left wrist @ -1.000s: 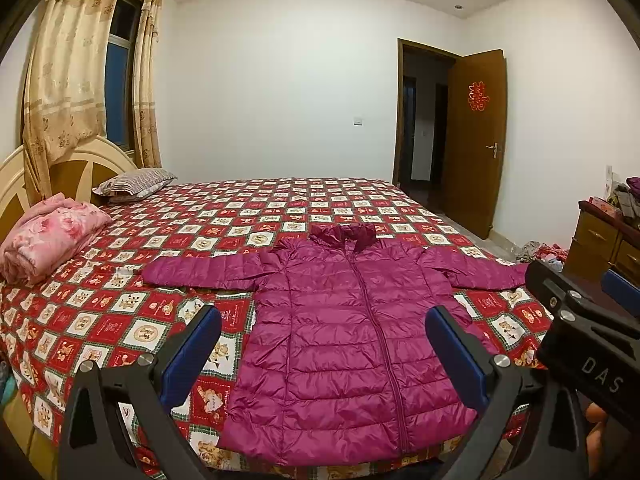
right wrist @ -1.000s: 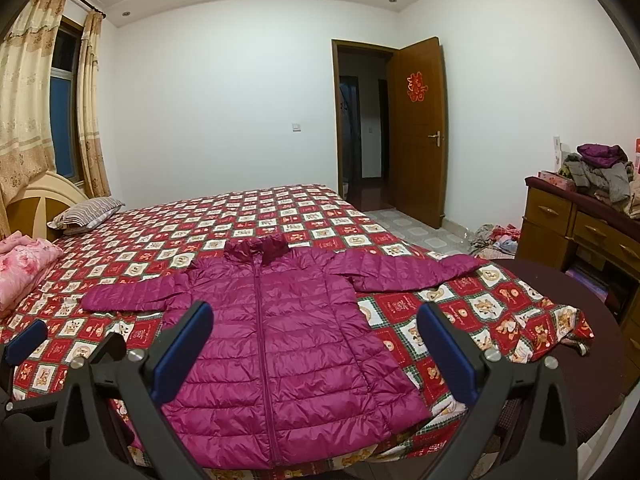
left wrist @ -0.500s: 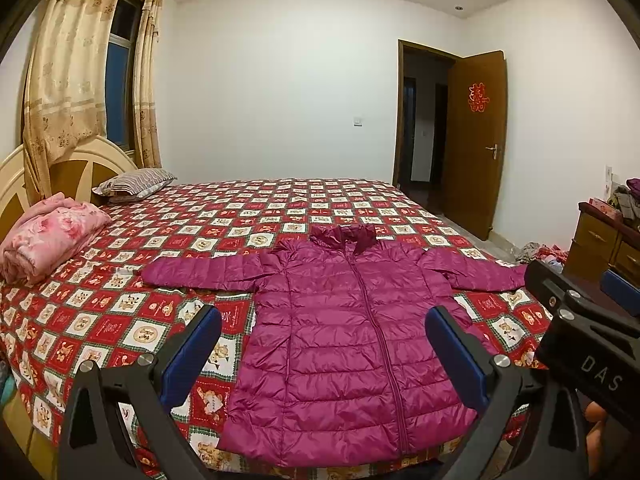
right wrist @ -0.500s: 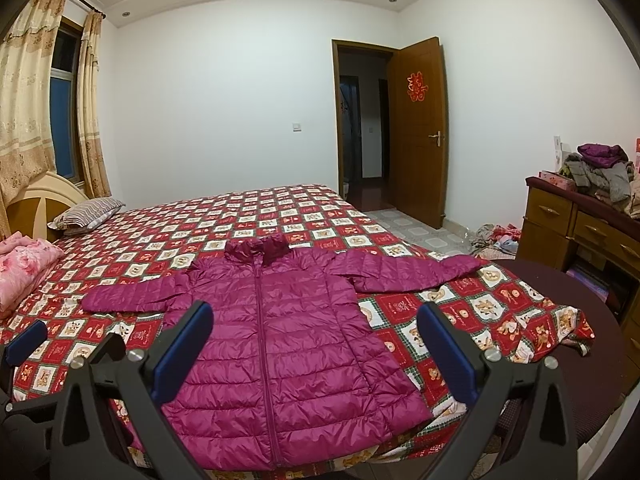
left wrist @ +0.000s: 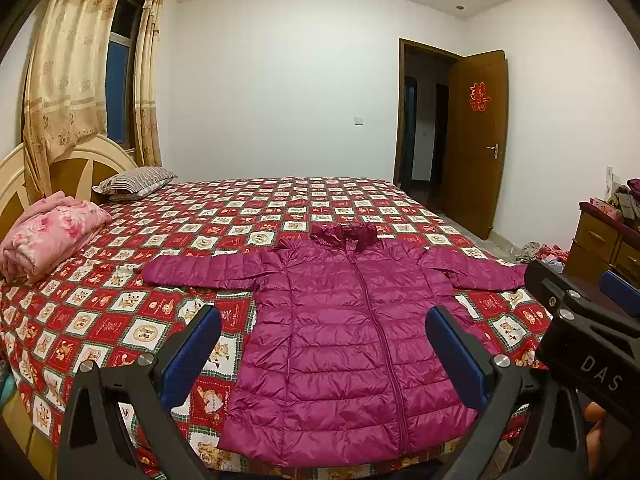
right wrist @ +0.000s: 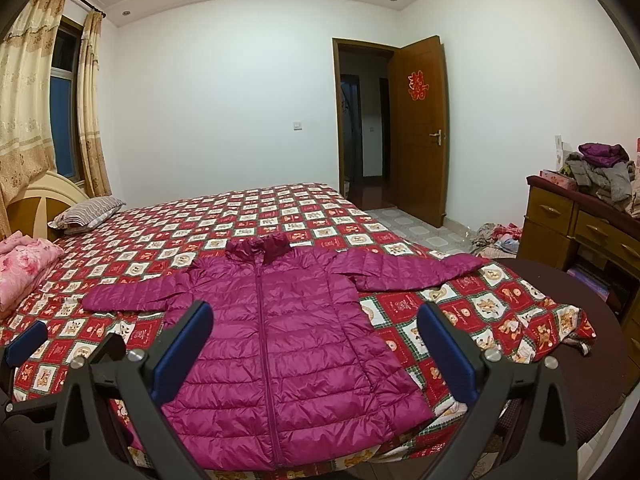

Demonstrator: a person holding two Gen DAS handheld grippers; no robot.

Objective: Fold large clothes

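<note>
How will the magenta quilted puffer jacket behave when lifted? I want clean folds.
The magenta quilted puffer jacket lies flat with both sleeves spread, so it probably drapes limply and sags between two grips. Its glossy shell looks slippery and may slide on the red checked bedspread. The puffy quilting suggests it is light and folds may spring open.

Bed (left wrist: 280, 204) with red-and-white checked bedspread (right wrist: 280, 208), cartoon squares. Magenta quilted puffer jacket (left wrist: 352, 336) lies flat on it near the foot edge, front up, zipped, both sleeves spread sideways, collar toward far side. Striped pillow (left wrist: 134, 178) by the headboard (left wrist: 76, 160). Folded pink floral quilt (left wrist: 48, 236) at left edge, apart from the jacket.
</note>
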